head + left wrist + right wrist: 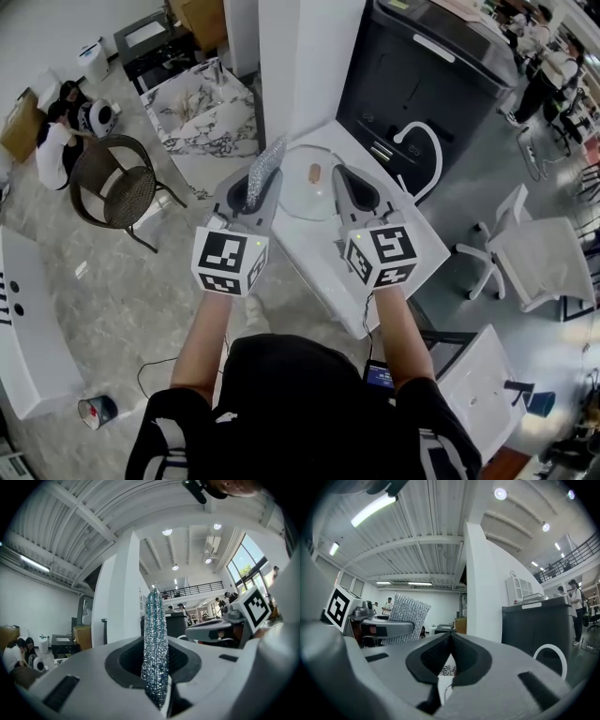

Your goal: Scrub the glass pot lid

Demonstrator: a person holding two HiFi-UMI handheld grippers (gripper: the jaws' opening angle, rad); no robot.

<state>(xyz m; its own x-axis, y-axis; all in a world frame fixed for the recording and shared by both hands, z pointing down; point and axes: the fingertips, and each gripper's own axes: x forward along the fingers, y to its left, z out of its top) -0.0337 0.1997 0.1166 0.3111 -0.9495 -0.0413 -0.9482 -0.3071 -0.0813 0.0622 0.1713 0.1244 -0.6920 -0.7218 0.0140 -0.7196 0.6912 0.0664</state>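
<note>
The left gripper (157,644) has its jaws clamped on a glittery silver scrubbing pad (155,613), which stands upright and edge-on, rising well above them. Just to the right, the right gripper (197,632) lies level beside it, its marker cube (257,611) showing. Beyond stand a white pillar (117,602) and a black cabinet (177,623), with people (18,653) low at the far left.

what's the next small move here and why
Probably ease the left gripper forward and down so its scrubber meets the glass pot lid. The scrubber is clamped but looks short of the lid, which lies untouched on the table.
</note>
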